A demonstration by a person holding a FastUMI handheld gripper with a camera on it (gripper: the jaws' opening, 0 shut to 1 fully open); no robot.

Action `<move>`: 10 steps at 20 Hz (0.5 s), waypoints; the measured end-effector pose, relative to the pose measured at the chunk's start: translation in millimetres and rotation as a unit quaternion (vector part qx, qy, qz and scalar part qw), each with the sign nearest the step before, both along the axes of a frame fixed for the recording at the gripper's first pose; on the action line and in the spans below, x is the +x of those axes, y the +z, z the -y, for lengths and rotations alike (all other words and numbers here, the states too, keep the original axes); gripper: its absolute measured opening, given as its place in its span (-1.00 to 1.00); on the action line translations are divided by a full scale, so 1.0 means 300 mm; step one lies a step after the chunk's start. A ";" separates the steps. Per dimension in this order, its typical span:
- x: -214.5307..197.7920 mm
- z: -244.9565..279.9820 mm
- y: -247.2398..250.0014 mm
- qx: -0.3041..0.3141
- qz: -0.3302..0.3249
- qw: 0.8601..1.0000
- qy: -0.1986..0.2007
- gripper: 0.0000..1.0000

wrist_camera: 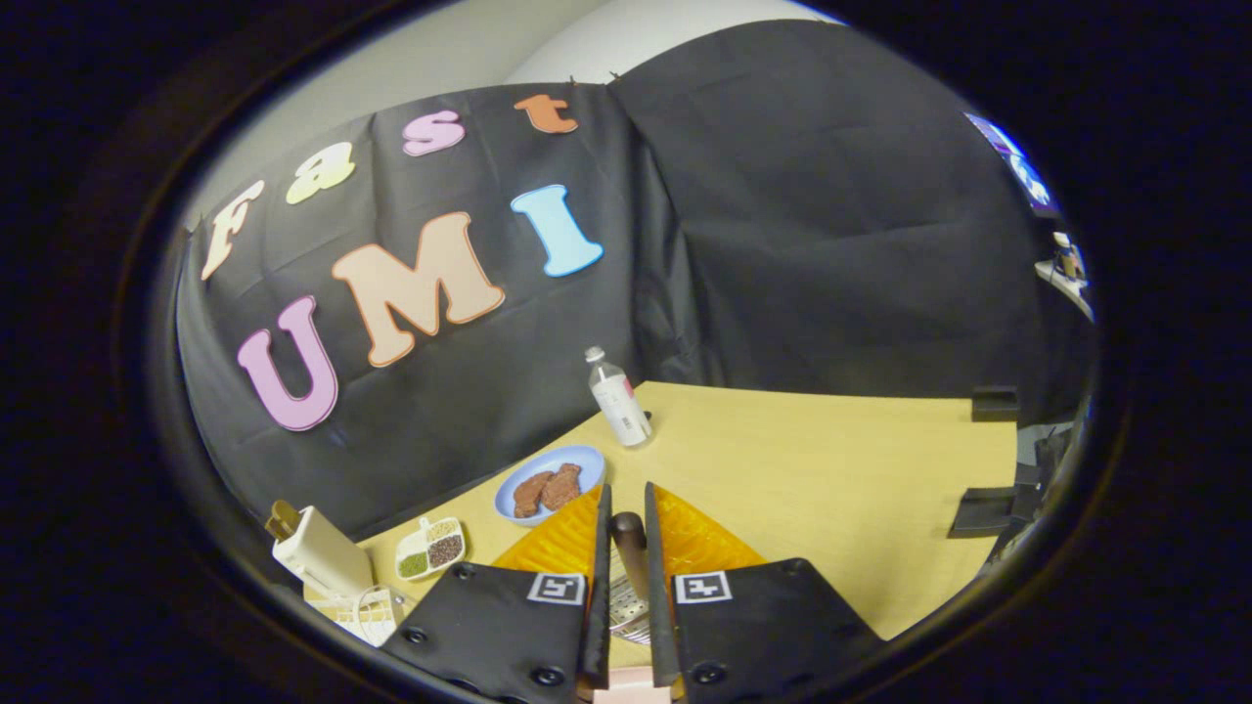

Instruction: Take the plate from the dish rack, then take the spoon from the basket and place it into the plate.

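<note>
— What did the tabletop [831, 469] look like?

— It was a pale, wood-toned surface running back to the booth wall [802, 225], a black cloth that hung in folds behind it and met in a corner past the bottle. Above the cloth a strip of light wall showed.

— And the jaws?

— The gripper [626, 508] had its jaws nearly together, clenched on the spoon [629, 557]. The dark handle stood up between the two fingers [599, 548], and the perforated metal bowl hung lower down in the gap.

— Where was the plate?

— The orange plate [699, 538] lay flat on the tabletop directly beneath and just ahead of the fingers, its ribbed surface showing on either side of them. The spoon was held over it; I could not tell whether the bowl touched it.

— Anything else on the surface?

— A blue plate [587, 458] holding two brown pieces of food sat just beyond the left finger. Further back, near the wall, stood a clear bottle [618, 396] with a white label and cap. To the left of the blue plate was a small divided dish [430, 548] with green, brown and pale fillings. Left of that a cream-coloured box [318, 552] with a brown piece on top rested against a white wire rack [367, 611] near the tabletop's edge.

— The far side?

— Dark clamps or brackets [988, 508] sat along the tabletop's right edge, with blurred room clutter beyond.
</note>
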State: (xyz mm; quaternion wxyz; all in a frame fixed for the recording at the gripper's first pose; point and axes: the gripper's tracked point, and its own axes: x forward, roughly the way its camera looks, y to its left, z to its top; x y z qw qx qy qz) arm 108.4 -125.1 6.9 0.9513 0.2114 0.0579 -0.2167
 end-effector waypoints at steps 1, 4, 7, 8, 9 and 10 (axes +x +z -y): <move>-0.005 0.003 0.016 -0.013 -0.002 1.000 -0.003 -0.61; -0.012 -0.031 0.097 -0.040 0.012 0.999 0.006 -0.61; -0.017 -0.071 0.173 -0.075 0.020 0.997 0.017 -0.76; -0.023 -0.076 0.196 -0.088 0.020 0.996 0.015 -0.76; -0.034 -0.097 0.216 -0.099 0.020 0.995 0.017 -0.76; -0.042 -0.114 0.240 -0.109 0.021 0.994 0.018 -0.76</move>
